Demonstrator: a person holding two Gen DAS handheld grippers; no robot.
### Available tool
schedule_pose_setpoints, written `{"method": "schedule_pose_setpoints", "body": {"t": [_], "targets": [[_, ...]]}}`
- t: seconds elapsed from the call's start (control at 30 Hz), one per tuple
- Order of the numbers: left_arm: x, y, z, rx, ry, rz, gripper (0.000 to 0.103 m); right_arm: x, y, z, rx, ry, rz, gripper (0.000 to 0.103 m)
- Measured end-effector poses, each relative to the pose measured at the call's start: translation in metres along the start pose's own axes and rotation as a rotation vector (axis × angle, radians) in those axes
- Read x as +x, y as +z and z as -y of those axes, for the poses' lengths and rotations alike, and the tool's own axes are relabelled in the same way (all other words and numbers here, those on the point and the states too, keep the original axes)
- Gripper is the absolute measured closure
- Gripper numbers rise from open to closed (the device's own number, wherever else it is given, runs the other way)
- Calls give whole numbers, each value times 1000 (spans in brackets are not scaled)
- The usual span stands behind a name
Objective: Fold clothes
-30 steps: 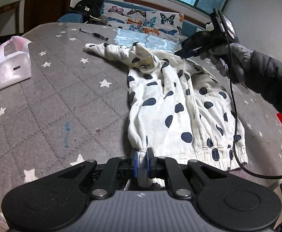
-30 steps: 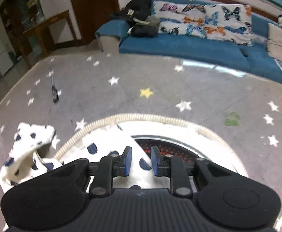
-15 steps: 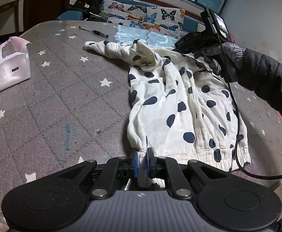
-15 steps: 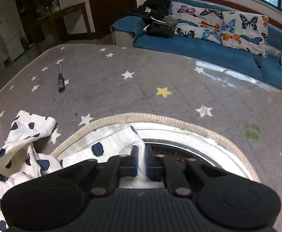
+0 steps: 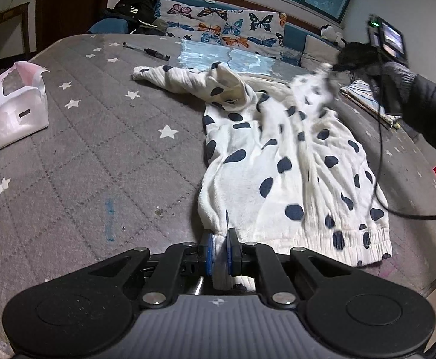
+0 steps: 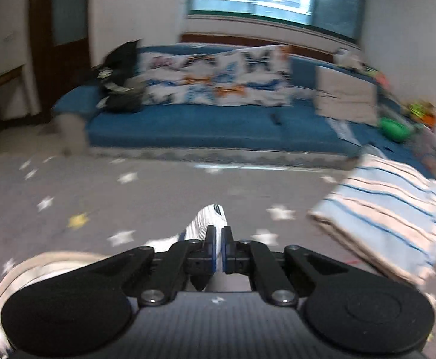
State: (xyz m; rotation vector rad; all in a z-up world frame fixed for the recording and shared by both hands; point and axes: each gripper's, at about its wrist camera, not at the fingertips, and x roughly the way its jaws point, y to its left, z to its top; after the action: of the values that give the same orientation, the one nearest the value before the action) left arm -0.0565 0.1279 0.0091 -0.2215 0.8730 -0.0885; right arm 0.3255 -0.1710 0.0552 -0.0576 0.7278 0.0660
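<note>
Left wrist view: a white spotted garment (image 5: 280, 161) lies spread on a grey starred bed (image 5: 83, 155). The left gripper (image 5: 218, 249) pinches its near hem. Far right, the right gripper (image 5: 342, 62) lifts the opposite end.

Right wrist view, blurred: its closed pads (image 6: 211, 248) seem to clamp white fabric beside a striped cushion (image 6: 388, 218).

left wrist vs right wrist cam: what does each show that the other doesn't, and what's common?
Left wrist only: the spotted garment spread out whole, the left hand-held gripper shut on its hem, a white bag, a pen, and the right hand-held gripper lifting the far edge.

Right wrist only: a close view of that gripper's pinch on the fabric, and a green object on the sofa.

Both: the grey star-print cover, butterfly cushions, and a folded striped cloth.
</note>
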Motion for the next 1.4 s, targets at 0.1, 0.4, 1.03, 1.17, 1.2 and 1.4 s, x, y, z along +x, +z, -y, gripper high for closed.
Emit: {"method": "schedule_pose_setpoints", "body": {"t": [0.1,0.4,1.03,1.17,1.2,1.4], "targets": [[1,2,0,1,8,2,93,0,2,32,75,-36,-2,99],[-4,12,3,29,46,15,89,3,-26,79,148,42,-54,83],[10,46,113,270,-194,96,60,28,-63,89,370,229,-145,76],[28,53,137,325,-222,96,55,28,-63,89,361,244,-143,76],[33,54,142,331,-224,91,53,30,-63,89,359,247,-145,76],[57,50,170,395,-230,58,50,33,-62,88,359,259,-142,97]]}}
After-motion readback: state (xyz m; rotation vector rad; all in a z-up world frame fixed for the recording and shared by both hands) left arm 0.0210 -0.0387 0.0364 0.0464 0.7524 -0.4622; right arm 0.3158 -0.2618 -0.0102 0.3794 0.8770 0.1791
